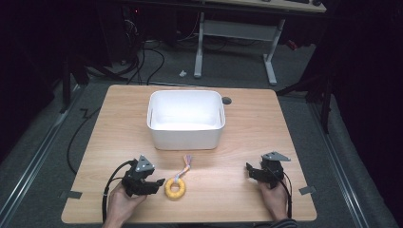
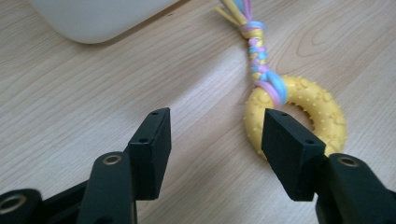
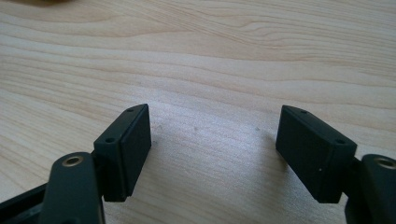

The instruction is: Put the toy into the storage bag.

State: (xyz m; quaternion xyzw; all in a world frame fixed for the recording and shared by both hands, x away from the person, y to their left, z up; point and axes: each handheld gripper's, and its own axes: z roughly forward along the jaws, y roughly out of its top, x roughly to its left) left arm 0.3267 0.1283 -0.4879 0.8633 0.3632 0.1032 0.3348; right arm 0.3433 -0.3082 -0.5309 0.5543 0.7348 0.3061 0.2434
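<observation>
In the high view, a yellow ring toy (image 1: 175,188) is seen on the bench (image 1: 247,142), just beside the left claw (image 1: 159,182); a white bin (image 1: 186,118) stands behind it, nothing between. The right claw (image 1: 249,167) rests well apart.

In the left gripper view, the left claw (image 2: 215,133) is released, one jaw before the ring toy (image 2: 299,107). It is judged light and rubbery, best taken across its rim, not by the soft braided tail (image 2: 256,46).

In the right gripper view, the right claw (image 3: 215,140) is released over bare wood.

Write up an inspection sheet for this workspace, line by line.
Surface: wooden table, tape tabs at both near corners.
Job's things: yellow ring toy with braided tail, lying flat; white tub behind it.
Clutter: nothing seen.
Grippers: left hand-held gripper open, one jaw in front of the ring, nothing gripped; right hand-held gripper open over bare wood.
Cables: one trails from each gripper.
Surroundings: dark room, white desk frame, floor cables.
</observation>
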